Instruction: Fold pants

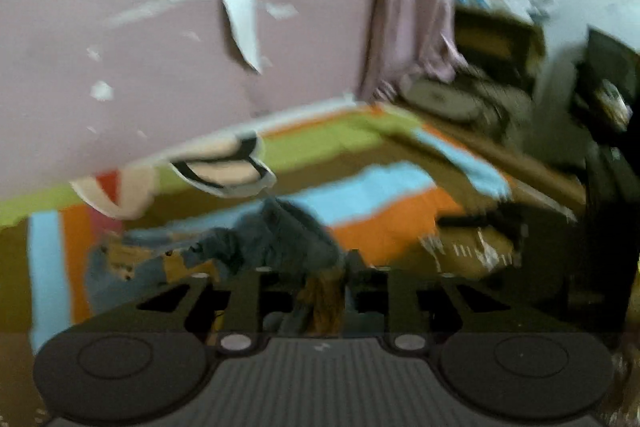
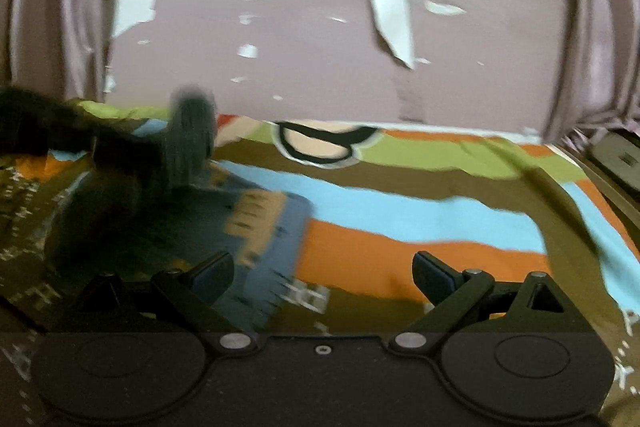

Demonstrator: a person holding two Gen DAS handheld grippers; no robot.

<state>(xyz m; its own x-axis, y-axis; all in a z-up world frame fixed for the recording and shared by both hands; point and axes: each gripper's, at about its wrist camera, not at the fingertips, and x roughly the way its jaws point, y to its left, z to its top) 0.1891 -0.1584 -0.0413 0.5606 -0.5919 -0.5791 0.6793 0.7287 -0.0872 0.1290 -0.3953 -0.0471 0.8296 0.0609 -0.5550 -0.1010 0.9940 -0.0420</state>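
The pants (image 1: pixel 272 239) are blue denim with tan patches. In the left wrist view they lie bunched on a striped bedspread (image 1: pixel 400 223). My left gripper (image 1: pixel 324 291) is shut on a fold of the pants, with cloth pinched between the jaws. In the right wrist view the pants (image 2: pixel 256 239) lie at the left on the bedspread (image 2: pixel 400 251). My right gripper (image 2: pixel 324 275) is open and empty just above the bed, its left finger (image 2: pixel 212 275) over the pants' edge. The left gripper and the person's arm (image 2: pixel 120 155) show blurred at the left.
A pink wall with peeling paint (image 2: pixel 320 67) stands behind the bed. Pink curtains (image 1: pixel 420 7) hang at the right in the left wrist view, beside dark furniture (image 1: pixel 608 107). A dark object (image 2: pixel 620 159) sits off the bed's right edge.
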